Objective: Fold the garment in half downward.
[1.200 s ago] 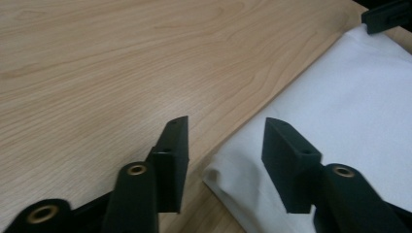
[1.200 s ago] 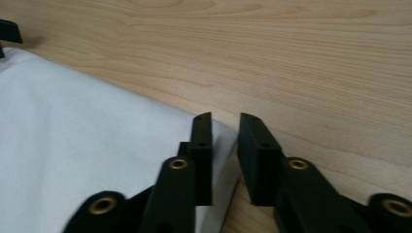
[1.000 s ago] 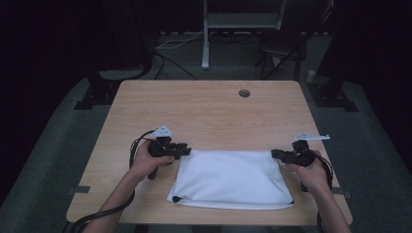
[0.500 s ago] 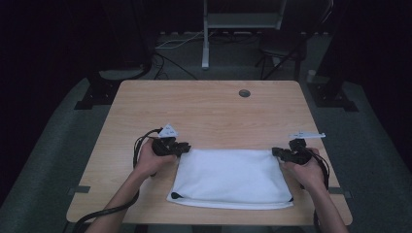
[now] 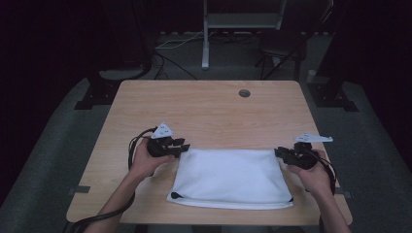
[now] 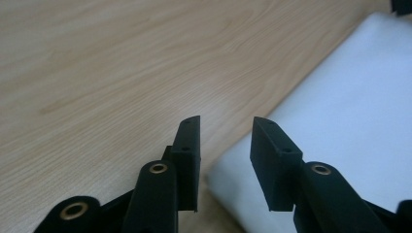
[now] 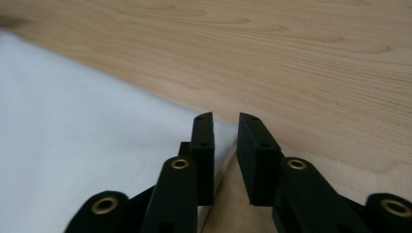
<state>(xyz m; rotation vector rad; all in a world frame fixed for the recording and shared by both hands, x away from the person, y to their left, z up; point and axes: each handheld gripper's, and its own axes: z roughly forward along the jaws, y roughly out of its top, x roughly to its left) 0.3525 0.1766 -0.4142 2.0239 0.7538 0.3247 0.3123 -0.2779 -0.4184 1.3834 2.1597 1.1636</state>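
A white folded cloth (image 5: 231, 177) with a dark trim lies flat on the near half of the wooden table (image 5: 209, 107). My left gripper (image 5: 181, 146) hovers at its far left corner, and its jaws have just been opening. In the left gripper view the left gripper (image 6: 226, 128) is open with nothing between the jaws, and the cloth (image 6: 350, 97) lies under its right jaw. My right gripper (image 5: 278, 153) sits at the far right corner. In the right gripper view the right gripper (image 7: 225, 121) has just been opening to a narrow gap with nothing in it, and the cloth (image 7: 73, 136) lies beneath.
A round cable hole (image 5: 244, 92) sits near the table's far edge. The far half of the table is bare wood. Beyond it, a metal stand (image 5: 206, 43) and cables rest on the dark floor. The table's front edge runs just below the cloth.
Both hands have risen slightly at the cloth's far corners. The cloth stays flat in the same place.
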